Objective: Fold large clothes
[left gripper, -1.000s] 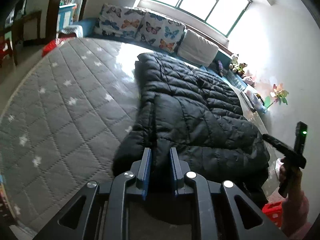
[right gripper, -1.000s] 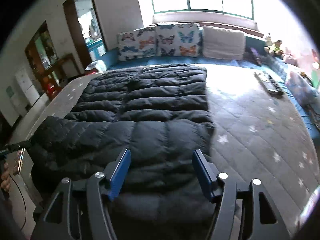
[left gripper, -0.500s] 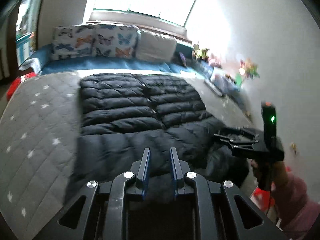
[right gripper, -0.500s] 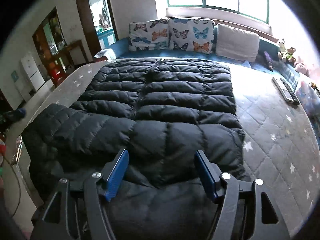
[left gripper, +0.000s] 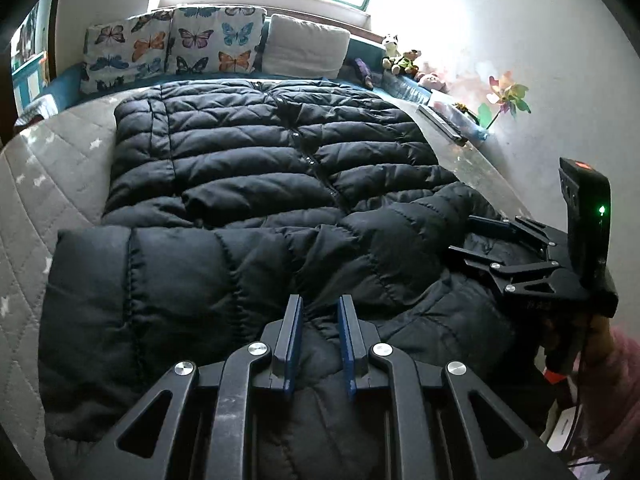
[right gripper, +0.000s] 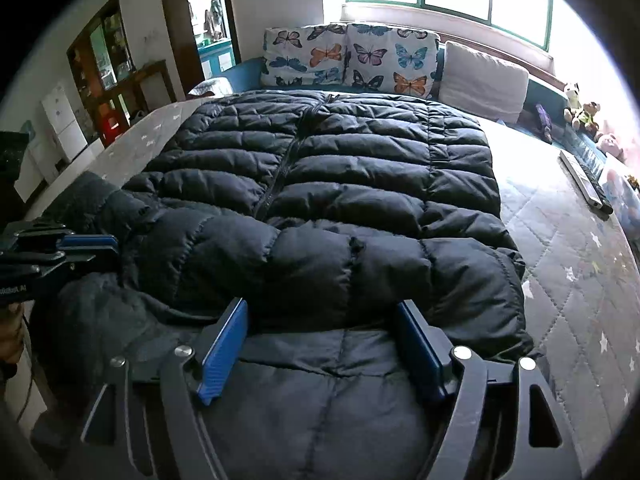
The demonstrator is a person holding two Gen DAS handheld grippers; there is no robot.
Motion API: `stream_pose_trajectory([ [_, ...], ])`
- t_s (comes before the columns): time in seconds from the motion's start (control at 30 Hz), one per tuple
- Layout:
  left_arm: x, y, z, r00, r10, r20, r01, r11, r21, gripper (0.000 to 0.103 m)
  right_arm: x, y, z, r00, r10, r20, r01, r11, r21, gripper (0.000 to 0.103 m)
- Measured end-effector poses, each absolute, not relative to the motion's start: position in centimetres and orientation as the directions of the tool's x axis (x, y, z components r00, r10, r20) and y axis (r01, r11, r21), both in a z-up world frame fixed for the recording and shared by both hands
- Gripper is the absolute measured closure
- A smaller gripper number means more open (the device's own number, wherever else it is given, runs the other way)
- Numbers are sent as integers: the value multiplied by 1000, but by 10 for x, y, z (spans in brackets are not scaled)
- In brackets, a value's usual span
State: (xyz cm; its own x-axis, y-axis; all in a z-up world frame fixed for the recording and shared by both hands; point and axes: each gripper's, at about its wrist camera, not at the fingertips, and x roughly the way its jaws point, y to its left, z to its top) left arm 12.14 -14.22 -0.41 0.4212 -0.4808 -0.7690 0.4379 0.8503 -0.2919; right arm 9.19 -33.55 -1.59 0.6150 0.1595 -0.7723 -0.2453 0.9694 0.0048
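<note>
A large black puffer jacket (left gripper: 280, 160) lies spread on the bed, zipper up, with one sleeve folded across its near part. It also shows in the right wrist view (right gripper: 340, 184). My left gripper (left gripper: 319, 304) is shut on a fold of the jacket's near edge, with fabric pinched between its blue pads. My right gripper (right gripper: 322, 312) is open, its jaws wide apart above the jacket's near edge, holding nothing. The right gripper also shows at the right of the left wrist view (left gripper: 500, 236). The left gripper shows at the left edge of the right wrist view (right gripper: 80, 246).
The jacket lies on a grey quilted mattress (right gripper: 580, 280) with white stars. Butterfly cushions (left gripper: 176, 48) and a plain pillow (left gripper: 306, 48) stand at the far end. Soft toys (left gripper: 400, 56), a keyboard (right gripper: 584, 180) and a pinwheel (left gripper: 506, 96) sit along the right wall. A doorway (right gripper: 204, 20) is far left.
The left gripper has swung from the bed's left side to the jacket's near edge, carrying the sleeve across the body. The right gripper stayed open and moved slightly closer.
</note>
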Motion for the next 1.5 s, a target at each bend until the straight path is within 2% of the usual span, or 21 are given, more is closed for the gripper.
stream_pose_trajectory([
  [0.17, 120, -146, -14, 439, -466, -768, 444, 856, -266, 82, 92, -333, -19, 617, 148, -773, -247, 969, -12, 20],
  [0.37, 123, -143, -16, 433, -481, -762, 436, 852, -290, 82, 90, -332, -20, 619, 143, -772, -248, 968, -20, 20],
  [0.6, 114, -140, 2, 422, -486, -765, 445, 847, -292, 82, 65, -323, 4, 637, 164, -754, -252, 968, -2, 20],
  [0.87, 91, -130, 23, 477, -435, -764, 469, 861, -198, 82, 52, -305, 7, 625, 167, -762, -319, 946, -53, 20],
  [1.27, 96, -120, 2, 440, -466, -767, 458, 852, -255, 82, 52, -299, -18, 608, 170, -776, -335, 941, -56, 17],
  [1.5, 95, -117, -3, 439, -476, -762, 470, 845, -257, 82, 43, -312, 5, 644, 186, -742, -321, 946, -43, 17],
])
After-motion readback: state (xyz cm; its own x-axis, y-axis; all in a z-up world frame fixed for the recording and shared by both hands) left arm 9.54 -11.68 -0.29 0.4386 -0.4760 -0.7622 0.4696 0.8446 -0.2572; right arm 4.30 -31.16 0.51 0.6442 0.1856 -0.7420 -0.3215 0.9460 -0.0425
